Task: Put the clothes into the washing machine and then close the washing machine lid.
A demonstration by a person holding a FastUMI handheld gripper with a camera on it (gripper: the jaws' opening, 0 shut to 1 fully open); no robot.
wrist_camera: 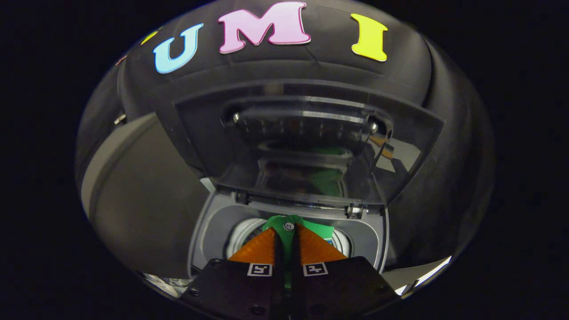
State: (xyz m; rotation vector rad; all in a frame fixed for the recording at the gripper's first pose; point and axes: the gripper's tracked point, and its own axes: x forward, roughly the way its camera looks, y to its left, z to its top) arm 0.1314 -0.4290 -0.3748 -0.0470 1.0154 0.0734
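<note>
Booth laundry corner: open-lidded washing machine [289, 222], black cloth wall [400, 66].

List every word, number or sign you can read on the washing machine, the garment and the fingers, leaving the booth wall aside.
Washing machine: no text readable on its rim or its raised lid.
Green garment: none readable; a small patch beside its button is too small to tell.
Fingers: closed on the garment; each carries a square black-and-white marker, a pattern, not words.

The green garment [284, 226] is mostly hidden behind the nearly closed jaws.
</note>
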